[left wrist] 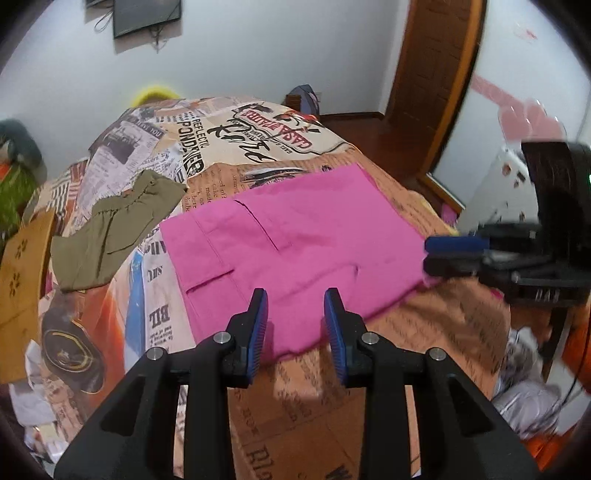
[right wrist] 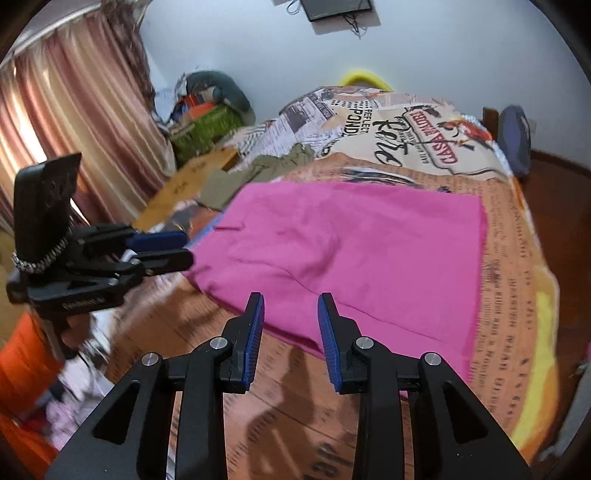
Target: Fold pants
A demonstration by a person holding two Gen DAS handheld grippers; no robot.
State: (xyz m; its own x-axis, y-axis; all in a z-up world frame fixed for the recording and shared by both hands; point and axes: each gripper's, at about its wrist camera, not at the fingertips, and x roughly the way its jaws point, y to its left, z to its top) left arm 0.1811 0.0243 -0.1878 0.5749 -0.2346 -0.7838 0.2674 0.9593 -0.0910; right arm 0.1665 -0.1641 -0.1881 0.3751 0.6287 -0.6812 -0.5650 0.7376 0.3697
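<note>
Left tool (left wrist: 295, 319): both blue-padded fingers (left wrist: 259, 325) are spread apart with a clear gap between them, and nothing sits in the gap. It points forward and slightly downward. Right tool (right wrist: 291, 321): its fingers (right wrist: 328, 325) are likewise spread, gripping nothing, at a similar forward-down angle. Each tool shows at the side edge of the other's view, its fingers roughly level.

Around the bed we see printed bedding and room clutter.

We find a newspaper-print bedspread (left wrist: 177, 136), an olive garment (left wrist: 110, 232) lying crumpled on it, and tan cardboard (left wrist: 22, 273) beside that. A dark screen (right wrist: 336, 9) hangs on the wall, pinkish curtains (right wrist: 74, 122) cover the window, and what may be a green basket (right wrist: 207, 129) stands nearby.
</note>
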